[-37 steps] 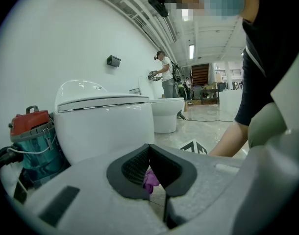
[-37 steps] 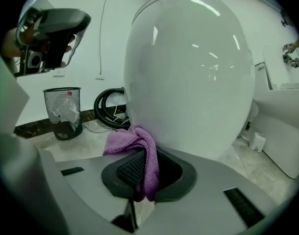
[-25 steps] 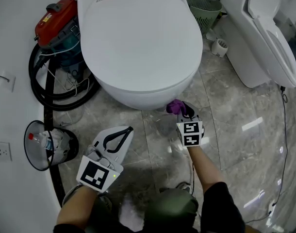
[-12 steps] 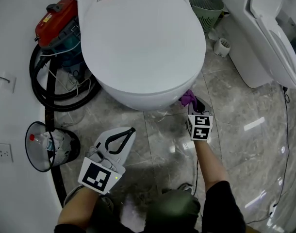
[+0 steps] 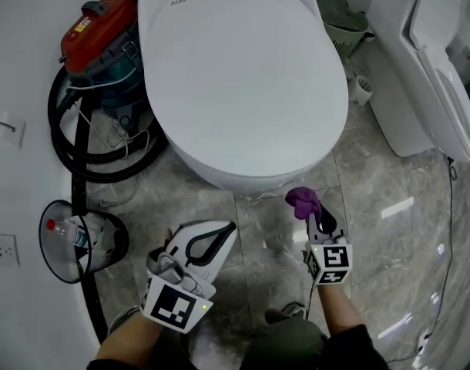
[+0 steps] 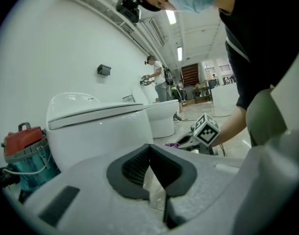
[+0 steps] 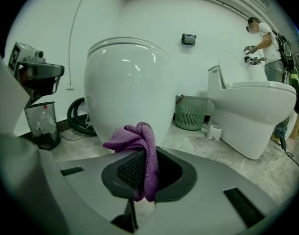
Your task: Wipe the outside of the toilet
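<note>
At the far left I see a wall socket and, beside it on the floor, a wire bin holding a bottle. Above them a red vacuum cleaner stands against the wall, its black hose looped on the floor next to the toilet.

My left claw hovers low over the floor, in front of the toilet and to its left. Its jaws are pressed together at the tips with nothing between them, and it is apart from the bowl.

The toilet fills the middle of the head view, white, with its lid down.

My right claw is pinching a purple cloth, which bunches up over the jaw tips. The cloth sits just below the right side of the bowl's front; in the right gripper view the bowl rises directly behind it. I cannot tell whether the cloth touches the porcelain.

Further right a green basket stands against the wall, with a roll of paper on the floor near it. A second toilet stands at the right edge, and a thin cable trails along the floor there
</note>
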`<act>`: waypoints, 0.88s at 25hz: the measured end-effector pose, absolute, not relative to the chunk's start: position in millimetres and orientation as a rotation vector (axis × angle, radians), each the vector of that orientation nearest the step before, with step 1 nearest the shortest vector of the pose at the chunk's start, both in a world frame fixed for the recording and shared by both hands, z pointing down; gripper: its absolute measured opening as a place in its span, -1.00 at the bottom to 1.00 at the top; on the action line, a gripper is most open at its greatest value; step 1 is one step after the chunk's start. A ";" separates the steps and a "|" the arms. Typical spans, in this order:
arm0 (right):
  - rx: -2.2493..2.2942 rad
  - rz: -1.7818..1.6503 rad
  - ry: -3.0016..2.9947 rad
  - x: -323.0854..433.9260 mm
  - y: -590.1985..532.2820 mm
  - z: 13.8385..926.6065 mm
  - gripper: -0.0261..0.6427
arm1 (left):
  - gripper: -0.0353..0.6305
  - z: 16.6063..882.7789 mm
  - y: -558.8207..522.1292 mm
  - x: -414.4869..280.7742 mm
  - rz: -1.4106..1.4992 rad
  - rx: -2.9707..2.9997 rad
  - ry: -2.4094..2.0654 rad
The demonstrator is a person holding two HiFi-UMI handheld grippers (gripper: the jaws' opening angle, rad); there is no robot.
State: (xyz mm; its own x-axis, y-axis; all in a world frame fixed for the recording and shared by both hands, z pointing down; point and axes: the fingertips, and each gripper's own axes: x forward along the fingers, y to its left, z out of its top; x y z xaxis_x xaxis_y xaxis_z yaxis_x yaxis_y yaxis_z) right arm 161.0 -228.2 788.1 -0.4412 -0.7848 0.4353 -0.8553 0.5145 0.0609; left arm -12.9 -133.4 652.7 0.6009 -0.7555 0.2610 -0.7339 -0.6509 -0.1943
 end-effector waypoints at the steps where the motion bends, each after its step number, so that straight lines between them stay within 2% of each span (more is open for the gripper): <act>1: 1.311 0.229 -2.368 155.6 -216.5 781.7 -0.80 | -0.88 646.5 -133.5 -9.6 -0.448 -2.744 1.262; 3: 1.226 0.228 -2.404 142.5 -194.1 771.4 -0.80 | -0.88 637.3 -132.8 -3.2 -0.410 -2.721 1.216; 6: 1.165 0.293 -2.431 123.3 -163.6 760.0 -0.80 | -0.88 640.8 -126.0 4.4 -0.532 -2.648 1.115; 14: 1.272 0.476 -2.370 96.1 -121.9 705.4 -0.80 | -0.88 657.3 -99.6 8.4 -0.666 -2.679 1.062; 22: 1.432 0.609 -2.306 109.7 -85.0 556.3 -0.80 | -0.88 544.9 -54.3 2.8 -0.680 -2.754 1.095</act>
State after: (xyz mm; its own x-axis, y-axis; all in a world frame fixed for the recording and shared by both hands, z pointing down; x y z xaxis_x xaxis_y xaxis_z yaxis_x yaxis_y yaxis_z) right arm 109.7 -85.0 556.3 -0.4231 -0.7488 0.5102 -0.9031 0.3945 -0.1700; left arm 2.8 -54.3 544.9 0.6417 -0.6731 0.3677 -0.6279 -0.7363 -0.2521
